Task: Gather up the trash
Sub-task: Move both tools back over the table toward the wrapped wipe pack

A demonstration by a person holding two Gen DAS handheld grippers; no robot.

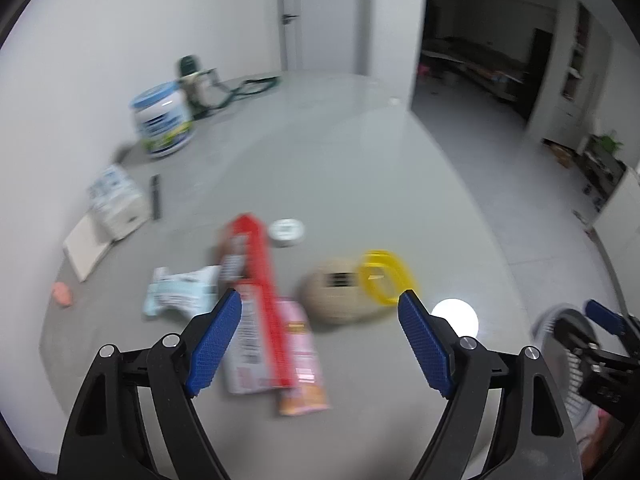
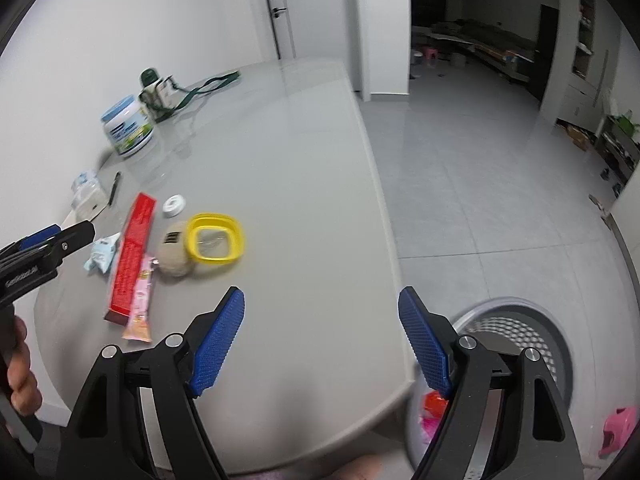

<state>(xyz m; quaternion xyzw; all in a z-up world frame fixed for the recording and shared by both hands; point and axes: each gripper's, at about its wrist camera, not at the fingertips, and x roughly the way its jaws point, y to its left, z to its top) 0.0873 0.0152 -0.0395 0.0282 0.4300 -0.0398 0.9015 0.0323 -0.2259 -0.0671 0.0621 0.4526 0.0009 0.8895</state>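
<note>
Trash lies on the grey table [image 2: 288, 184]: a long red box [image 1: 256, 292] [image 2: 132, 256], a pink wrapper [image 1: 302, 364] [image 2: 141, 300], a pale blue wrapper [image 1: 182, 294] [image 2: 102, 254], a beige cup [image 1: 340, 292] [image 2: 173, 254] with a yellow lid ring [image 1: 386, 276] [image 2: 216, 242], and a white cap [image 1: 286, 232] [image 2: 175, 205]. My left gripper [image 1: 320, 344] is open and empty just above the red box and pink wrapper. My right gripper [image 2: 322, 344] is open and empty over the table's near right edge, beside the white mesh bin [image 2: 520, 344].
A blue-lidded tub [image 2: 128, 128], a green-strapped bottle [image 2: 160, 94], a tissue pack [image 2: 86, 192], a black pen [image 2: 114, 188] and a white board [image 1: 86, 248] stand along the wall. A small orange piece [image 1: 62, 294] lies at the left. The bin holds red and pink trash [image 2: 432, 412]. A pink slipper [image 2: 620, 428] lies on the floor.
</note>
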